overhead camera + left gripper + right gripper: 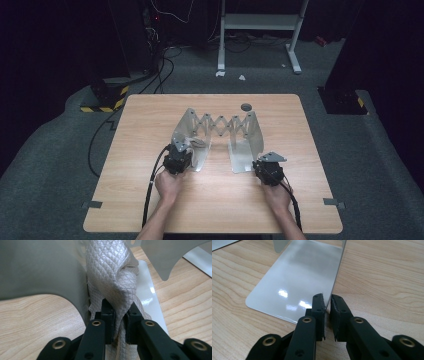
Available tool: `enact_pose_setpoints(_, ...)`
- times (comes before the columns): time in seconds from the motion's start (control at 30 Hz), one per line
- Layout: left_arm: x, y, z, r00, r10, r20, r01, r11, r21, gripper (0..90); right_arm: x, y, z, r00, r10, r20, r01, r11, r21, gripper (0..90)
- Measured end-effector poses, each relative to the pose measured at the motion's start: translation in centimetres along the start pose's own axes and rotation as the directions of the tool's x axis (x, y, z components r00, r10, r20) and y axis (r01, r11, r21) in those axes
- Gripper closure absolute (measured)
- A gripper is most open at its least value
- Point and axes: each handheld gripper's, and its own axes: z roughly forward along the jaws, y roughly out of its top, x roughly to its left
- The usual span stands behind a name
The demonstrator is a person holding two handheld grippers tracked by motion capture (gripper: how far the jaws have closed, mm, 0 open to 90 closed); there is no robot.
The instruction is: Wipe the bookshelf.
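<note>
This looks like a lab or test room set up for recording, not a home. A bare wooden desk (150, 200) stands alone on grey carpet (45, 165), with tape tabs at its near corners. Beyond the desk's far left corner a dark stand foot (102, 97) is marked with yellow-and-black hazard tape, and black cables (160, 70) run across the floor to dark equipment. Past the far edge stands a white metal frame (260, 22). The surroundings are dark and unlit.
</note>
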Motion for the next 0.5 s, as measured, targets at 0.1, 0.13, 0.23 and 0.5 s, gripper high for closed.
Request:
enact_pose_setpoints(0.1,0.1,0.6,-0.6,1.0000,-0.004,0.006,0.004,0.9999,-0.015,80.5,0.0,0.0,0.0,1.0000,0.005,-0.004,-0.005,1.000,0.000,81.9)
enact_pose_setpoints(0.13,0.1,0.9,-0.8,0.9999,-0.006,0.011,0.006,0.9998,-0.020,80.5,0.0,0.0,0.0,1.0000,0.002,-0.004,-0.002,1.000,0.000,81.9)
enact_pose_setpoints(0.23,0.2,1.4,-1.3,0.9996,0.004,0.027,-0.003,0.9997,-0.025,80.4,0.0,0.0,0.0,1.0000,0.003,-0.003,-0.003,1.000,0.000,81.9)
enact_pose_setpoints(0.5,0.7,2.0,-1.9,0.9996,-0.007,0.027,0.008,0.9993,-0.036,80.6,-0.4,0.0,0.0,0.9993,0.025,-0.029,-0.025,1.000,0.002,82.0)
